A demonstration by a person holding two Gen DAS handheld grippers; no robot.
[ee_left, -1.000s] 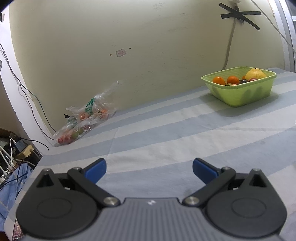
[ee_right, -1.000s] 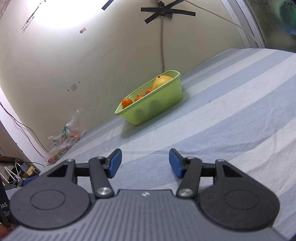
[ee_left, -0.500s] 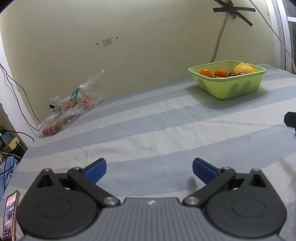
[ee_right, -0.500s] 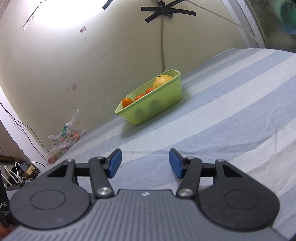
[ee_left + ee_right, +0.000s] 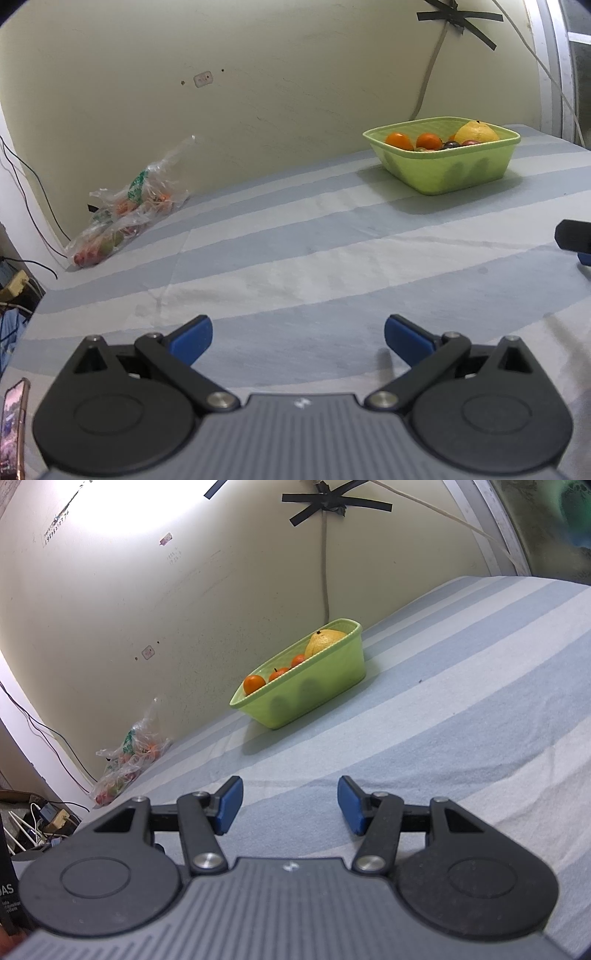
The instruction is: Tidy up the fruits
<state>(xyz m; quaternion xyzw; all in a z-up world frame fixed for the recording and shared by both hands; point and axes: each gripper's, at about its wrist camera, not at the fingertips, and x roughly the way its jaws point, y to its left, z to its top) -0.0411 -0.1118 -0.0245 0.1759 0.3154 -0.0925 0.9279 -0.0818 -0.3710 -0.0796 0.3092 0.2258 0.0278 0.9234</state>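
Note:
A light green basket stands on the striped cloth near the wall, holding oranges, a large yellow fruit and dark fruits. It also shows in the right wrist view. A clear plastic bag of fruit lies at the far left by the wall, and shows in the right wrist view too. My left gripper is open and empty over the cloth, far from both. My right gripper is open and empty, short of the basket.
The blue and white striped cloth covers the surface. A taped cable runs down the wall behind the basket. Wires and a power strip lie off the left edge. A phone lies at the lower left. The right gripper's tip shows at the right edge.
My left gripper has pulled back and turned right, so the basket and bag sit more central and the right gripper's tip has entered view. The right gripper has barely moved.

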